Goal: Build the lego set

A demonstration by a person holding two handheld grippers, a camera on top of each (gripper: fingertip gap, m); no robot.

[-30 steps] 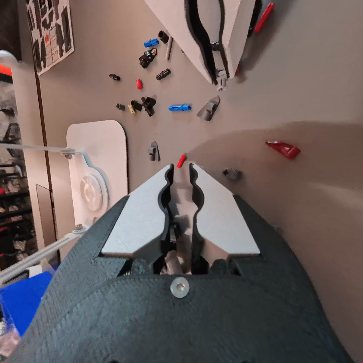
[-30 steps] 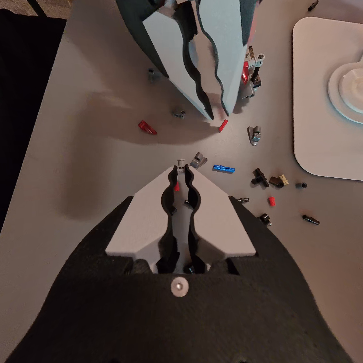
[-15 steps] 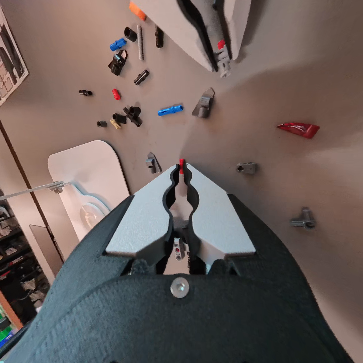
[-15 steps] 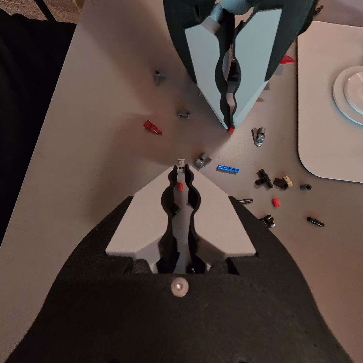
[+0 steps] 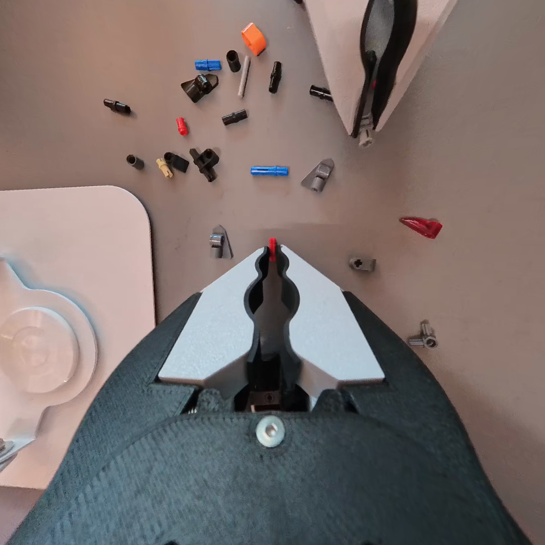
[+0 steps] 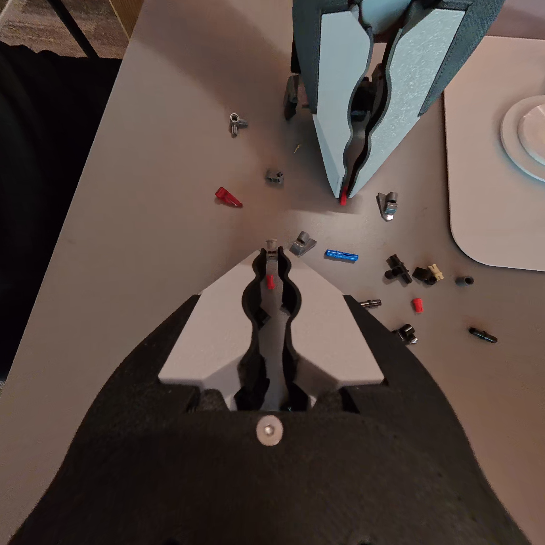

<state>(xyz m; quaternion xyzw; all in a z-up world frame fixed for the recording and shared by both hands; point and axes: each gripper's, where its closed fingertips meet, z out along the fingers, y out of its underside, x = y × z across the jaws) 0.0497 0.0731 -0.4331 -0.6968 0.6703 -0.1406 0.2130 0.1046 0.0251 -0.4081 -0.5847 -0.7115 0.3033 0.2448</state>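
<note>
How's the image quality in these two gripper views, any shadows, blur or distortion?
Left wrist view: a hard-edged shadow crosses the table just ahead of the left gripper; straight edges bow from the wide-angle lens. Right wrist view: dimmer, with a broad soft shadow; small parts stay sharp.

Both wrist cams look steeply down along their fingers at the counter (image 5: pixel 472 147), close range. The views face each other from opposite sides. Shared: blue pin (image 5: pixel 269 171) (image 6: pixel 341 255), red wedge (image 5: pixel 421 226) (image 6: pixel 227 197), white plate corner (image 5: pixel 88 236) (image 6: pixel 495 206).
</note>
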